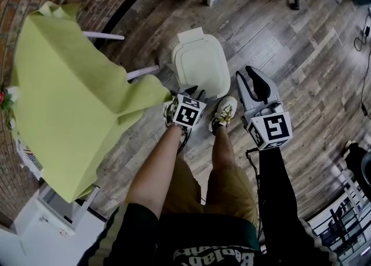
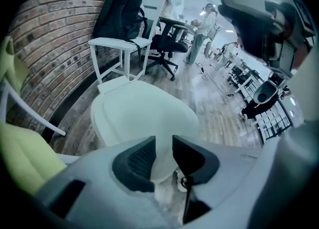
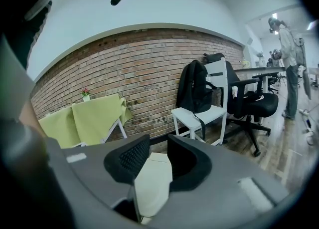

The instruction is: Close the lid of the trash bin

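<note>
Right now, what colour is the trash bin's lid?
White, maybe faintly greenish; the lid shows best in the head view.

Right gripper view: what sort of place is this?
Probably an office or shared workspace: a black swivel office chair, a backpack hung on a white chair, and a brick wall behind.

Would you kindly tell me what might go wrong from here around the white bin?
The left gripper holds its jaws open at the front edge of the white plastic trash bin lid, which looks down; pulling away might catch and lift it. A corner of the yellow-green tablecloth hangs close beside that gripper and could snag.
</note>
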Action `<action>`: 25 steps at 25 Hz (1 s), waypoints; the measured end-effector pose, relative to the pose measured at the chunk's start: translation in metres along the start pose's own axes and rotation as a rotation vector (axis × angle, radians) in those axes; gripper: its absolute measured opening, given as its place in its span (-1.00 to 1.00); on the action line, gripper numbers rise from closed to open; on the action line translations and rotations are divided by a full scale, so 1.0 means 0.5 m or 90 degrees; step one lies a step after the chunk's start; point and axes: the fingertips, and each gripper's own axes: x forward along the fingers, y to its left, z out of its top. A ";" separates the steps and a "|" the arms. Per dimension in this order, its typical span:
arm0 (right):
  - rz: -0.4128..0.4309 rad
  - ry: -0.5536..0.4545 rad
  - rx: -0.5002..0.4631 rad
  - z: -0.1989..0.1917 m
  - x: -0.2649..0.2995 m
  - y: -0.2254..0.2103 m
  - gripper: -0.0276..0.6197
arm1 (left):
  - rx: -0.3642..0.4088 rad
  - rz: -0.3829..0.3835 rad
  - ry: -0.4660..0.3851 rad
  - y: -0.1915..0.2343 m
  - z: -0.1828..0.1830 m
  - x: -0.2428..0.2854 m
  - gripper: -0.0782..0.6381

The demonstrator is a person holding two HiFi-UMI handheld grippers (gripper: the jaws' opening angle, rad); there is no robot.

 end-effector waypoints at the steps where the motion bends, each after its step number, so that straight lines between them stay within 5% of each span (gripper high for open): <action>1: -0.001 -0.001 0.003 0.000 0.000 -0.001 -0.52 | 0.003 -0.001 0.005 0.001 -0.004 0.004 -0.48; 25: -0.017 -0.002 0.034 -0.018 0.010 -0.030 -0.52 | 0.064 0.016 0.068 0.007 -0.084 0.060 -0.37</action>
